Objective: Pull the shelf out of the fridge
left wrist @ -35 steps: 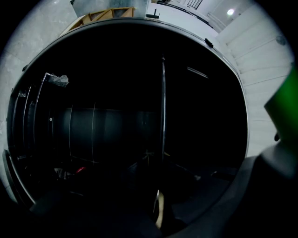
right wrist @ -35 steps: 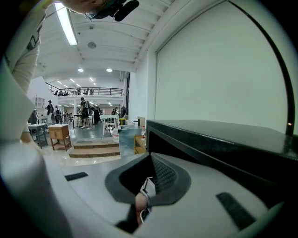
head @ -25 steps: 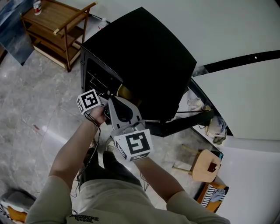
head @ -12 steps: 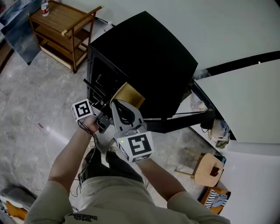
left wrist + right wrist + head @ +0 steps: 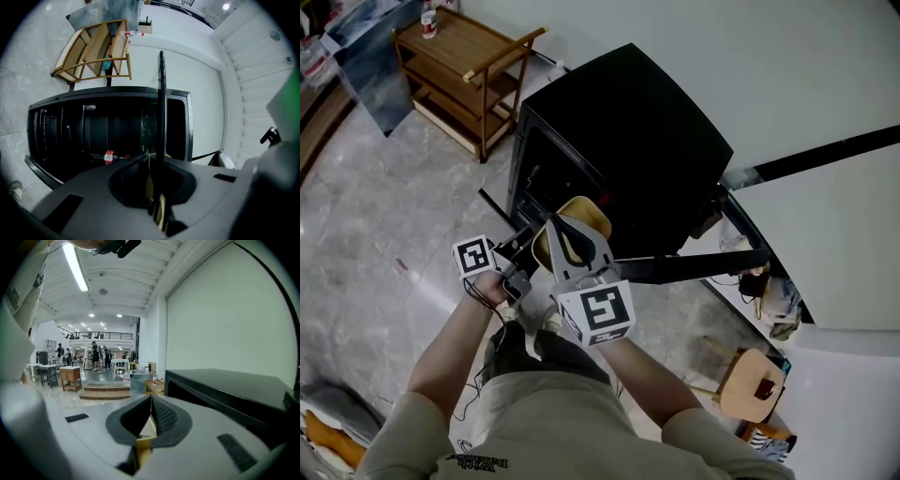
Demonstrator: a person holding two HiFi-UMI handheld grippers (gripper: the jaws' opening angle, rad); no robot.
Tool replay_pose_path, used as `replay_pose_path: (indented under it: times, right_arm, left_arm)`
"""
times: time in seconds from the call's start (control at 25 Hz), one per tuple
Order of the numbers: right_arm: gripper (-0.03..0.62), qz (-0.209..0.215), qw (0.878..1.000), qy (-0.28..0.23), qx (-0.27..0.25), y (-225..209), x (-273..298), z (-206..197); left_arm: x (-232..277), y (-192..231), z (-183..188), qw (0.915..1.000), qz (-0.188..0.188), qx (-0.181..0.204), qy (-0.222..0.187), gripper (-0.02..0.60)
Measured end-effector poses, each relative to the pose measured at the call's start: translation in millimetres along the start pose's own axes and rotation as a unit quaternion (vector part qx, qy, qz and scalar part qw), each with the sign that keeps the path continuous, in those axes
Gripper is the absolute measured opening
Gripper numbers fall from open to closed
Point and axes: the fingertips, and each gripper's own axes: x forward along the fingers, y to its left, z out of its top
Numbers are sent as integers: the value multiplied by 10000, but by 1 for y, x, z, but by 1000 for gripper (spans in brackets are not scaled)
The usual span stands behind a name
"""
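Nearly there, seemingly: holding the shelf (image 5: 161, 103) edge-on just in front of the fridge (image 5: 628, 141), pinched between fingers of the left gripper (image 5: 158, 164). With right gripper (image 5: 151, 401) fingers pressed together, empty. Left to do: drawing it fully clear.

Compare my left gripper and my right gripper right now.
The left gripper is shut on the shelf, seen edge-on; the right gripper is shut on nothing. The left gripper faces into the open fridge; the right gripper points past the fridge's corner. Both are hand-held in front of the fridge.
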Motion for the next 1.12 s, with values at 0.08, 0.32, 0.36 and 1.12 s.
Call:
replay_pose_path:
  times: [0.08,0.32,0.36,1.12]
  right_arm:
    - [-3,67,10000,-29,-24,6,-3,3]
    - [-3,280,9995,-127,-47,18,-12,15]
    - [-3,311,9994,-151,-53,19,-15,18]
    - [-3,423,9909,-1262,-182,22,-74,133]
  left_arm:
    - [-13,-2,-4,10000,68,-23,-48,18]
    - [-45,-21,-14,9994,102,-161,-274,17]
    - [-50,-27,-16,9993,90,-163,-318,18]
    - [-148,-180,20,9866,35,205,-1616,18]
